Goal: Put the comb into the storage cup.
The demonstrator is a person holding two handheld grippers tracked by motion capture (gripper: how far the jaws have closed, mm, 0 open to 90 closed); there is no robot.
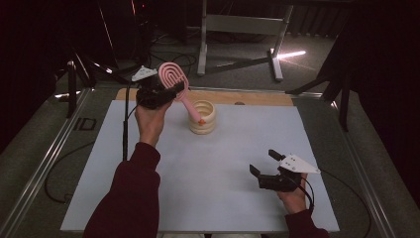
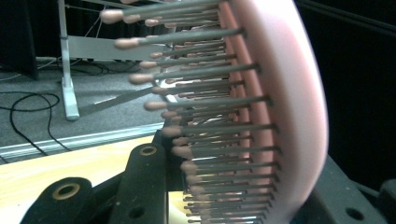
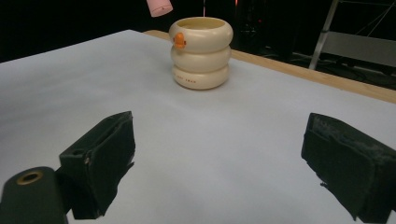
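My left gripper (image 1: 174, 91) is raised over the back of the table, shut on the head of a pink hairbrush (image 1: 172, 74). Its handle slants down to the right toward a cream ringed cup (image 1: 202, 118) with a small orange knob. In the left gripper view the brush's bristled head (image 2: 280, 102) stands between my jaws, bristles pointing left. My right gripper (image 1: 263, 162) rests low at the front right, open and with nothing in it. The right gripper view shows the cup (image 3: 201, 51) ahead and the brush's handle end (image 3: 159, 7) hanging just left of it.
A white sheet (image 1: 198, 168) covers the table, with a wooden strip (image 1: 257, 97) along its far edge. Metal rails (image 1: 44, 163) run down both sides. A desk frame (image 1: 237, 29) and cables stand on the floor beyond.
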